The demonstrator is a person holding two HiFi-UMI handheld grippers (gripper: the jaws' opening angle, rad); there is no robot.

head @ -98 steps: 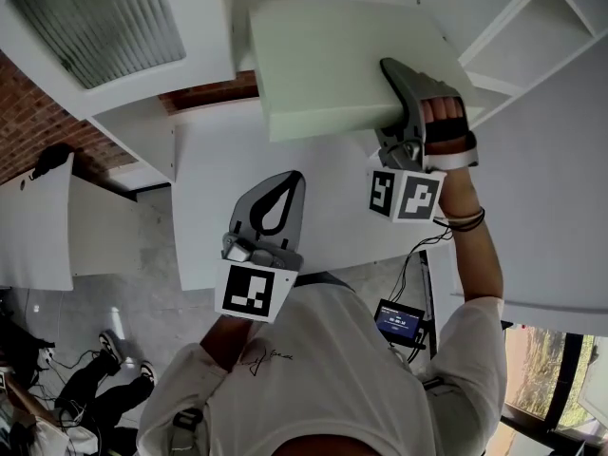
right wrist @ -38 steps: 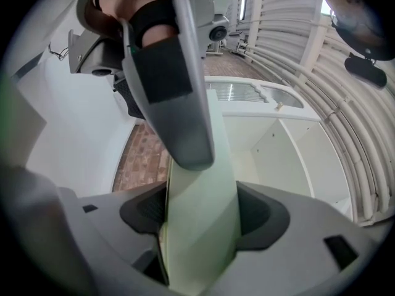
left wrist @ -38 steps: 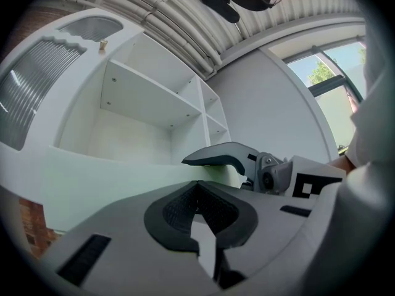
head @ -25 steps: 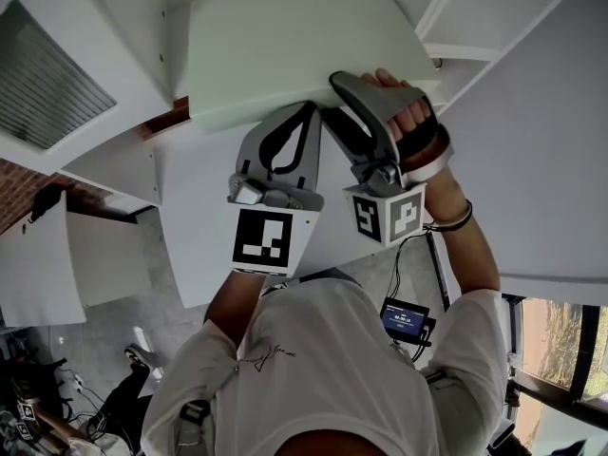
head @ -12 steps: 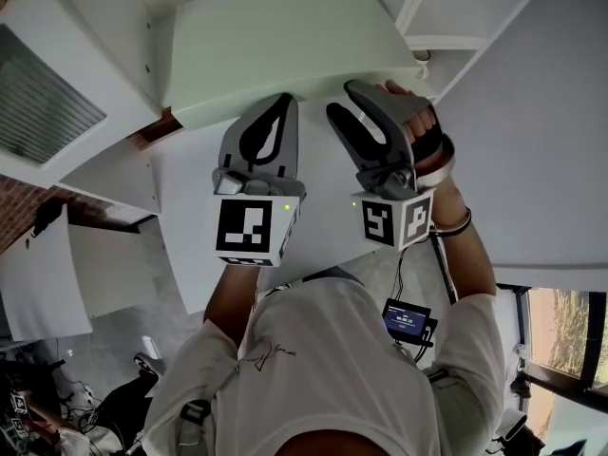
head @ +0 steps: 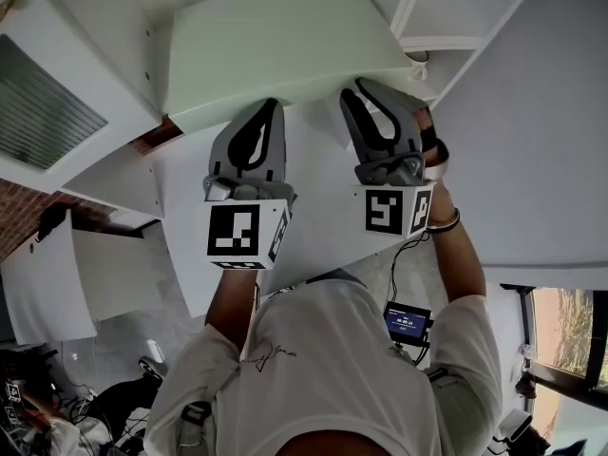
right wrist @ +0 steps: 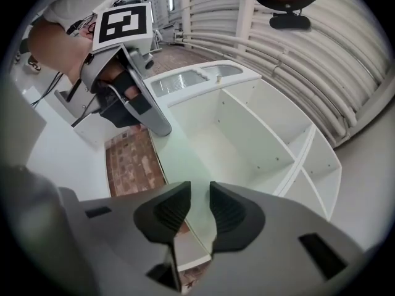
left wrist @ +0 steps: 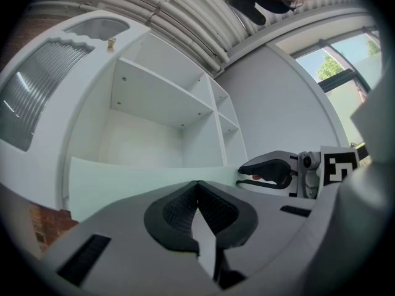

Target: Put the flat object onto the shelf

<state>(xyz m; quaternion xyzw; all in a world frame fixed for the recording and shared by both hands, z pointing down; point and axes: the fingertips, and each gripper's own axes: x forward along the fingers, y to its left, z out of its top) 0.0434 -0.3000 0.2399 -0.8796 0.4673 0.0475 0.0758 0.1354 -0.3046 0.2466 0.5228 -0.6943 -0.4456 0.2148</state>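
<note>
The flat object is a pale green board (head: 275, 50) lying partly in an open compartment of the white shelf unit (head: 446, 8). My right gripper (head: 366, 88) is at the board's near right corner. Its jaws have just been closing, and in the right gripper view (right wrist: 199, 193) the pads sit on either side of the board (right wrist: 176, 159), shut on it. My left gripper (head: 268, 104) is shut, its tips against the board's near edge further left. In the left gripper view (left wrist: 197, 185) the board (left wrist: 123, 177) stretches beyond the closed tips, with the right gripper (left wrist: 247, 172) beside it.
The shelf unit (left wrist: 160, 97) has several open compartments divided by white panels (right wrist: 259, 134). A cabinet door with a ribbed pane (head: 47, 93) stands to the left. A white wall panel (head: 541, 141) lies on the right. A small screen (head: 407, 323) hangs at the person's waist.
The left gripper came up to the board's edge. The right gripper rolled and its jaws narrowed onto the board. The board sits further into the shelf.
</note>
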